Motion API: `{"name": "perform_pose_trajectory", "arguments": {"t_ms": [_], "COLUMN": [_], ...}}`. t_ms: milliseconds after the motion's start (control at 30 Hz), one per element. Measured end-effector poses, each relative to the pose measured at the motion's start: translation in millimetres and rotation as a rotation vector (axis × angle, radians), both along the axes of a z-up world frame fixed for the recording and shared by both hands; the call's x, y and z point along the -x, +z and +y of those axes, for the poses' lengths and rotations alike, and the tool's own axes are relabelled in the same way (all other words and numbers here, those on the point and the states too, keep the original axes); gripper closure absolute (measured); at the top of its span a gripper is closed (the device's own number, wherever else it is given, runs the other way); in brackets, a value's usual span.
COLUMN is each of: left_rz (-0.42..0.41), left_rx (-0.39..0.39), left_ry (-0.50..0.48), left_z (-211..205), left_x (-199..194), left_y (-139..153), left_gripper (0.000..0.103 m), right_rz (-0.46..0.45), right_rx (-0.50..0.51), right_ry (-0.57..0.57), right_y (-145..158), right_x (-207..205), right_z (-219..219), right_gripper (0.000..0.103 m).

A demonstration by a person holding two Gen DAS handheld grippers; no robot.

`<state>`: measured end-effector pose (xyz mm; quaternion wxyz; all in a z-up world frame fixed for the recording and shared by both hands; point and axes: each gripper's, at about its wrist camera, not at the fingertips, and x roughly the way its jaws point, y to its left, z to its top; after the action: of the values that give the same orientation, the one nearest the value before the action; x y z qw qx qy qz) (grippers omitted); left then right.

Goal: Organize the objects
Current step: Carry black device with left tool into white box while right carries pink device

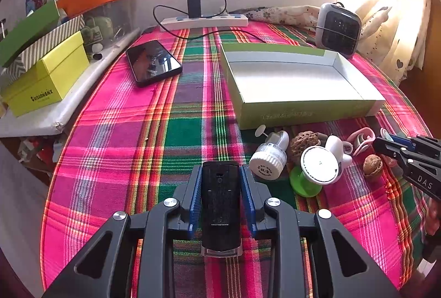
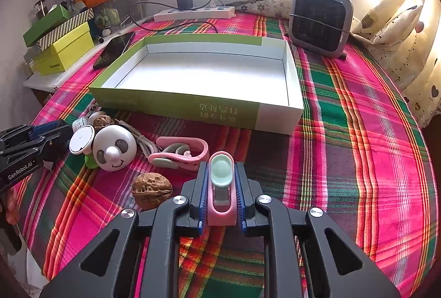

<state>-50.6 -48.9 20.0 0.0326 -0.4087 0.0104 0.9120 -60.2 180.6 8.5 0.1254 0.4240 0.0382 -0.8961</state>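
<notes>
Both grippers loaded, low over the cloth (image 1: 115,116)

Left gripper (image 1: 220,176) clamps a black device (image 1: 219,204), right gripper (image 2: 220,174) a pink clip (image 2: 221,187); both lie lengthwise between the jaws, pointing ahead.

phone (image 1: 153,62) left of box (image 1: 303,112), heater (image 1: 337,29) behind.

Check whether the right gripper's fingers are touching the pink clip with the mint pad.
Touching. In the right wrist view, the right gripper has both blue-padded fingers pressed against the sides of the pink clip, no gap showing on either side.
</notes>
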Motion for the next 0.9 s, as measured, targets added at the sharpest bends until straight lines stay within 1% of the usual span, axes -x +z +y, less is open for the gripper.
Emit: {"name": "perform_pose_trajectory", "arguments": {"t_ms": [167, 267, 467, 700, 900], "left_rz": [0.009, -0.008, -0.053, -0.059, -0.069], "left_rx": [0.007, 0.01, -0.022, -0.025, -0.025], "left_ry": [-0.021, -0.023, -0.02, -0.036, -0.07], "left_z": [2, 1, -2, -3, -4], "left_x": [5, 7, 7, 0, -15], "left_y": [10, 4, -9, -10, -10], "left_gripper": [0.078, 0.078, 0.078, 0.078, 0.077], "right_rz": [0.013, 0.017, 0.011, 0.011, 0.012], "right_rx": [0.011, 0.011, 0.007, 0.017, 0.02], "right_ry": [0.001, -0.003, -0.001, -0.01, -0.009], "right_y": [7, 8, 3, 2, 3], "right_x": [1, 1, 0, 0, -3], "right_z": [0, 1, -2, -1, -1], "right_gripper": [0.085, 0.085, 0.085, 0.085, 0.085]}}
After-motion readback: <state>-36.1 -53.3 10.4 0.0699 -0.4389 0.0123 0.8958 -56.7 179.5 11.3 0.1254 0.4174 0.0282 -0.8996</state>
